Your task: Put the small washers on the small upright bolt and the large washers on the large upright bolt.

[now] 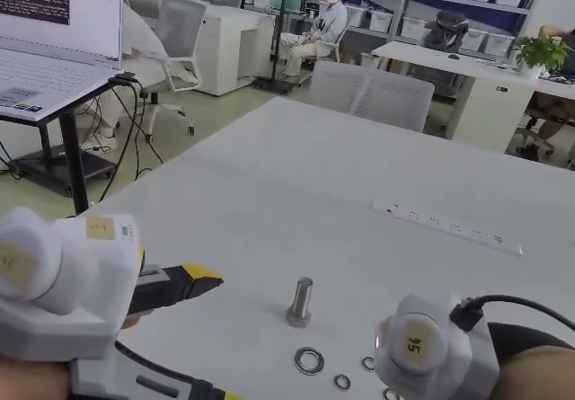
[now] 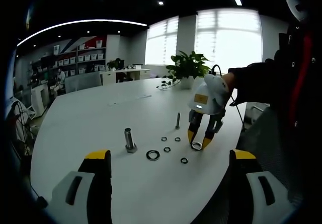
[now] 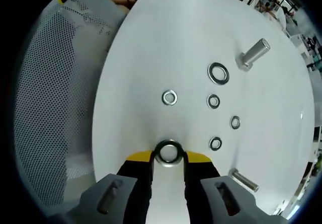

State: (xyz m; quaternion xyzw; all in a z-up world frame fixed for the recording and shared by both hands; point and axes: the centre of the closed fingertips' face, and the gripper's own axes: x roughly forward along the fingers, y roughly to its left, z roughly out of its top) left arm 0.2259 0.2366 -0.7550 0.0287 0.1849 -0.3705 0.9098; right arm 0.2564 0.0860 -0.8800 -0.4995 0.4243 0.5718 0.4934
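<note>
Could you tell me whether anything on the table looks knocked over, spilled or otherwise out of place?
Nothing stands out. Both the large bolt and the small bolt stand upright. The loose washers lie flat beside them, and the right gripper holds one washer between its fingers.

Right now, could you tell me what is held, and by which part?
The right gripper pinches a large washer by opposite rim edges; the left gripper is open, empty.

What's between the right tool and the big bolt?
In the right gripper view, two loose washers lie between the right tool and the big bolt: a small washer midway, a big washer nearer the bolt.
</note>
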